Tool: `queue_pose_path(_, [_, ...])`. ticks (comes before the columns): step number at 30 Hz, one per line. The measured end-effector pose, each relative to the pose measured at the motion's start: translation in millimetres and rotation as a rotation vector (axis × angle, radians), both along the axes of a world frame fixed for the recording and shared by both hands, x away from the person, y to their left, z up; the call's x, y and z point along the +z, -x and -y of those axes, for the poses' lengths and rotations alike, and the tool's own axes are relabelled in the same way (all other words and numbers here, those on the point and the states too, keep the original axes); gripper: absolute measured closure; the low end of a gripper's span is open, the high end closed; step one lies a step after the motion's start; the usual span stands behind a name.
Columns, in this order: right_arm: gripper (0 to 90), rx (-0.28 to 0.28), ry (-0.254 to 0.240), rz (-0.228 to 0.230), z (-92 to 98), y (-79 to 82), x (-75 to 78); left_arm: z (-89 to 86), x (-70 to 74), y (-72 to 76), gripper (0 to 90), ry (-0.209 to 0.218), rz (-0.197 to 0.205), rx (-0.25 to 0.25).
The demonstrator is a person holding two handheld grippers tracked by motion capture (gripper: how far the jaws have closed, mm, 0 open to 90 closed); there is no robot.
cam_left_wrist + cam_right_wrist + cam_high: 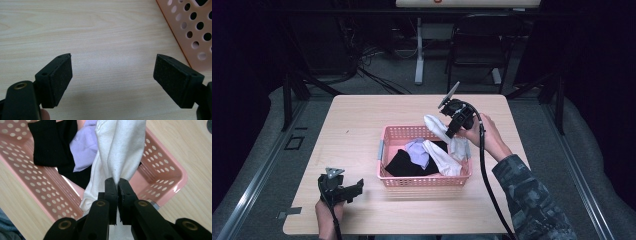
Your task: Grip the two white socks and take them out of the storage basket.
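Nearest the person, the left gripper rests low over the front left part of the wooden table, its jaws spread wide with nothing between them; in the left gripper view bare wood lies under the pads and the perforated wall of the pink basket stands just off to one side. Farther in, the pink basket sits near the middle of the table, holding a black garment, a lavender cloth and white fabric heaped together. Over the basket's far right corner the right gripper is clenched on a white sock, lifted clear of the rim while its lower part hangs toward the pile. The right gripper view shows the white sock pinched tight between the jaws, hiding part of the black garment and lavender cloth behind it. Beyond the table, a dark chair and a white table leg stand on the floor.
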State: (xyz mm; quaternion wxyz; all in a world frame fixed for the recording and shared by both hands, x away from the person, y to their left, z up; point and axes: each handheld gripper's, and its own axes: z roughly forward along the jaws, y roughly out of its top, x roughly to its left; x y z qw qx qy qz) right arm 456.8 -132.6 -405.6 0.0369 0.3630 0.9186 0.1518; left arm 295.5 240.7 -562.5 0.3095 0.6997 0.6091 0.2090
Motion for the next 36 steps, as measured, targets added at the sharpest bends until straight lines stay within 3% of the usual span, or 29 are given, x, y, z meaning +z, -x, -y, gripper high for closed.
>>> queue_pose_path(13, [87.0, -0.02, 0.001, 0.026, 18.8, 7.4, 15.9, 0.3, -0.1, -0.1, 15.7, -0.002, 0.001, 0.002])
queue_pose_path(18, [87.0, -0.044, -0.009, 0.066, 37.7, 14.0, 26.3, 0.3, -0.1, -0.1, 15.7, -0.002, 0.001, 0.002])
queue_pose_path(36, [87.0, -0.159, 0.005, 0.083, 97.9, 20.4, 31.3, 0.7, -0.1, 0.0, 15.7, -0.004, 0.001, 0.0])
